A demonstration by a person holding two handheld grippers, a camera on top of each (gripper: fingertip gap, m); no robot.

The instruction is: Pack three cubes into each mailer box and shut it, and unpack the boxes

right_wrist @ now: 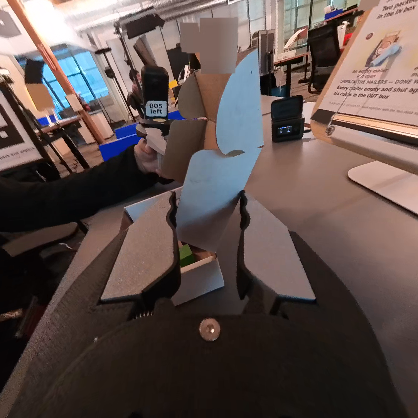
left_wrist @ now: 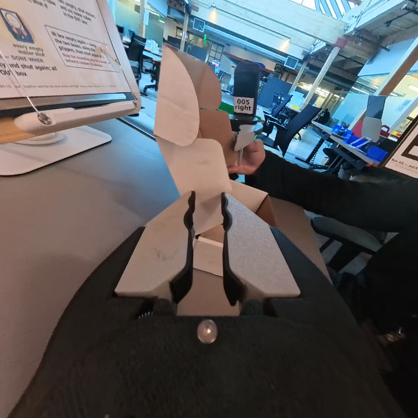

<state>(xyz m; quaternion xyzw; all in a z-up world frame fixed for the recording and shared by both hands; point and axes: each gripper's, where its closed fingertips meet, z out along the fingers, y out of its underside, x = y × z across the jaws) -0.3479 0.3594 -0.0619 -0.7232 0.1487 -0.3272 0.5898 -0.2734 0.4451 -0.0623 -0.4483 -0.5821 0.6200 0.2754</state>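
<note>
Mailer box (right_wrist: 203, 280) lid up; both hand-held grippers gaping, unloaded; their labels unquoted.

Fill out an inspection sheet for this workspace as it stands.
Surface: grey table, bare around the box.
Job's things: white mailer box open, lid raised upright; green cube inside; other cubes not visible.
Clutter: instruction sheet stand; small black device with a lit screen.
Grippers: left gripper and right gripper open, one at each side of the lid's flaps.
Cables: nothing seen.
Surroundings: open office, desks, chairs, blue bins.
</note>
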